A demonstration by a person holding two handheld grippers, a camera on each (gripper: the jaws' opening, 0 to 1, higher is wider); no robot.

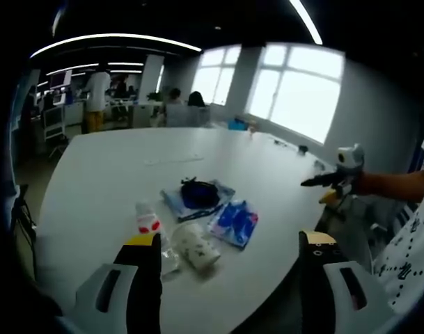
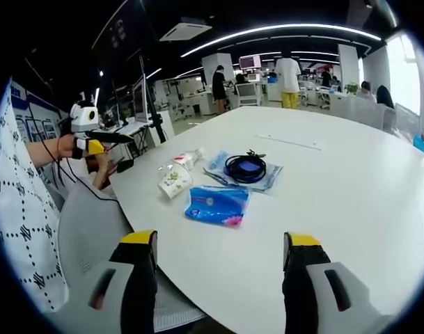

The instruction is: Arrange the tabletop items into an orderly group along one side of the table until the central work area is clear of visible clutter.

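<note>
Several items lie in a cluster near the edge of the white table. A coiled black cable rests on a light blue pouch. Beside them are a blue packet, a white patterned cup on its side and a small bottle with a red label. My left gripper is open, just short of the cup. In the right gripper view the cable, blue packet, cup and bottle lie beyond my open right gripper. Nothing sits between either pair of jaws.
A thin pale strip lies flat farther in on the table. A grey chair stands at the table's edge next to the person's patterned sleeve. Desks, monitors and standing people fill the office behind; windows line one wall.
</note>
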